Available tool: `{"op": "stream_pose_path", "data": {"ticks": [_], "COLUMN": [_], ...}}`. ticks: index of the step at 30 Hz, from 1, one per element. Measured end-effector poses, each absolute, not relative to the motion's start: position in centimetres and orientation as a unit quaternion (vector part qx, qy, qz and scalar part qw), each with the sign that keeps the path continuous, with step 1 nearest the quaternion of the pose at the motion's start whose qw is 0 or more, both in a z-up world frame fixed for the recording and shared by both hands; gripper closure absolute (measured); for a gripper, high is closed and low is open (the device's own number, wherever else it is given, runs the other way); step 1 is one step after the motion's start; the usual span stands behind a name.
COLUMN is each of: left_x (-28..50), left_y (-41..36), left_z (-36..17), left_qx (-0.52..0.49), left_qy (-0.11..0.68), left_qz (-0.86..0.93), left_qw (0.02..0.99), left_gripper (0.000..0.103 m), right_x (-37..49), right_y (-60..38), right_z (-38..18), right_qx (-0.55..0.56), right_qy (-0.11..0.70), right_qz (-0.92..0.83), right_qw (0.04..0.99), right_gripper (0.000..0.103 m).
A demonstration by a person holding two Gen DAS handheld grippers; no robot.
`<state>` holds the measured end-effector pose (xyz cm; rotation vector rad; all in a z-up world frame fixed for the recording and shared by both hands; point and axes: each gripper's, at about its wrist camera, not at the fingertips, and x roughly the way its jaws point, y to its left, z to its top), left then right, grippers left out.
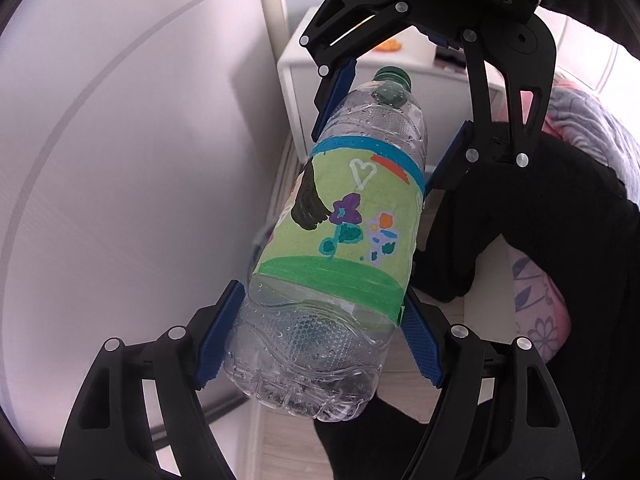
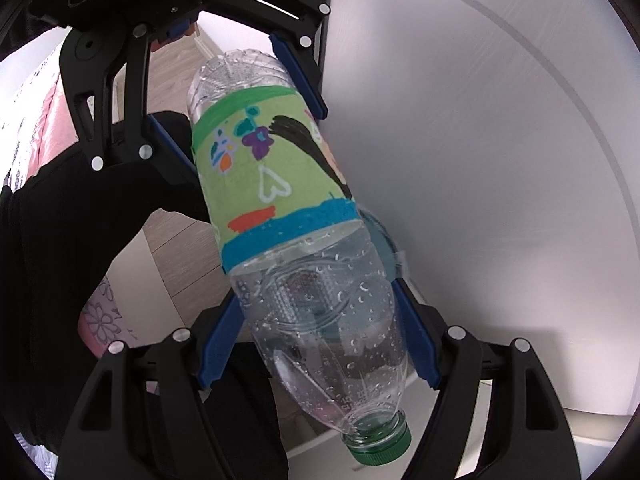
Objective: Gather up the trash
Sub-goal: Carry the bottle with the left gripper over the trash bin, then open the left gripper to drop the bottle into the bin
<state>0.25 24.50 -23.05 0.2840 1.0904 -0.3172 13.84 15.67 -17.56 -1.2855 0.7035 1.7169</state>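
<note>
The left gripper (image 1: 316,344) pinches the base end of a clear plastic bottle (image 1: 340,240), its blue pads (image 1: 218,340) pressed against the ribbed lower body on either side. The right gripper (image 2: 316,344) pinches the same bottle (image 2: 280,208) at the shoulder end, its blue pads (image 2: 222,340) bearing on the clear tapered part just below the neck. Each gripper also shows in the other's view: the right gripper (image 1: 384,128) at the top of the left wrist view, the left gripper (image 2: 244,100) at the top of the right wrist view. The bottle hangs in the air between the two, held at both ends, tilted, with nothing under it touching it.

There is one bottle. It has one green cap (image 2: 380,444) screwed on, droplets inside its clear wall, and one paper label (image 1: 352,232) wrapped round its middle, light green with a blue band, a green band, a white heart outline, a purple flower and a black shape drawn on it. There are two grippers, each with two blue pads.

Behind the bottle stands a large pale wall panel (image 1: 120,200) with a thin curved grey line across it. Below lies a light wood-look floor (image 2: 172,248). A white piece of furniture (image 1: 296,72) stands further off, and pink flowered bedding (image 1: 540,312) lies to the side. Black clothing of the person (image 1: 540,220) fills the edge of both views.
</note>
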Motion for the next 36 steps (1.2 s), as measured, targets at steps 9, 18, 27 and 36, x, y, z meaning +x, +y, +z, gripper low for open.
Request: {"op": "stream_pose_path", "data": {"ticks": [9,18,27,36], "left_x": [3.2,6.2,7.3,7.2], "left_y": [26.8,28.3,28.9,28.9], "left_z": [-32.1,-40.1,-46.0,-47.0], "left_qx": [0.083,0.055,0.033,0.046], "left_qy": [0.556,0.568,0.589,0.586], "left_qz": [-0.183,-0.194,-0.202,-0.189], "left_qw": [0.807,0.798,0.782,0.786], "left_gripper": [0.030,0.030,0.030,0.025], "right_x": [17.5,20.4,19.7,19.5], "right_y": [20.7,23.8,24.7,25.6], "right_z": [-24.4,-30.6,-36.2,-36.6], "right_qx": [-0.520,-0.528,-0.541,-0.541], "right_qy": [0.340,0.374,0.379,0.379], "right_qz": [0.687,0.676,0.675,0.673], "right_qw": [0.377,0.352,0.328,0.333], "right_gripper": [0.033,0.033,0.033,0.033]}}
